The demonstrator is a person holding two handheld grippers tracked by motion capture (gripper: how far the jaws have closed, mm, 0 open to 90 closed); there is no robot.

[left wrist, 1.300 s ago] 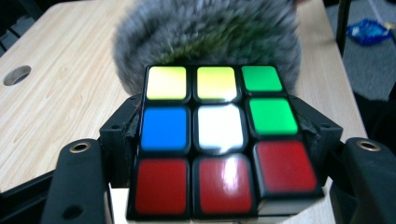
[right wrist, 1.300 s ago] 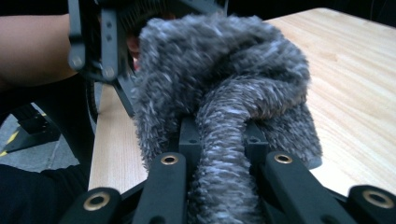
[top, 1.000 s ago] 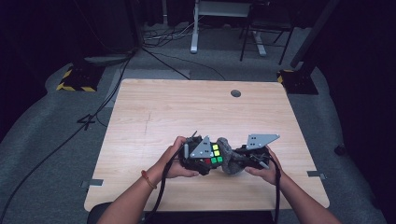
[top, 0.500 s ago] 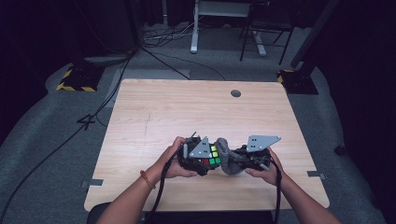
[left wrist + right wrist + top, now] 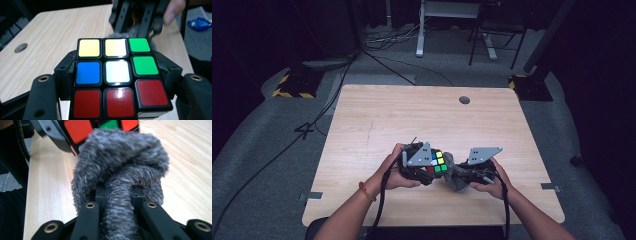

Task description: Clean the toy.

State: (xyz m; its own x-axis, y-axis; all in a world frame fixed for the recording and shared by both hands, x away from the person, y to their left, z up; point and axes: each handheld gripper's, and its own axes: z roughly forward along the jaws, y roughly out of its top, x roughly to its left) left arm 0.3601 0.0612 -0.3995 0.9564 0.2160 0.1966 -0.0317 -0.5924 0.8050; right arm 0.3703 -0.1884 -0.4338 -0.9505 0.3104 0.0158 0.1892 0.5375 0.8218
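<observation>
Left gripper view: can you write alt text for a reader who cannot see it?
A scrambled puzzle cube sits clamped between the left gripper's black jaws, its facing side showing yellow, green, blue, white and red stickers. Behind it, the right gripper presses a grey fuzzy cloth to the cube's far edge, above a light wooden table.

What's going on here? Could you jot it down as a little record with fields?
Work in hand: wiping a puzzle cube with a cloth
Left gripper: shut on the Rubik's cube, fingers pressing its two sides
Right gripper: shut on a grey fluffy cloth
Contact: the cloth presses against the cube's far side
Cube face toward the left gripper view: yellow, yellow, green; blue, white, green; red, red, red
Surface: light wooden table with a round hole
</observation>
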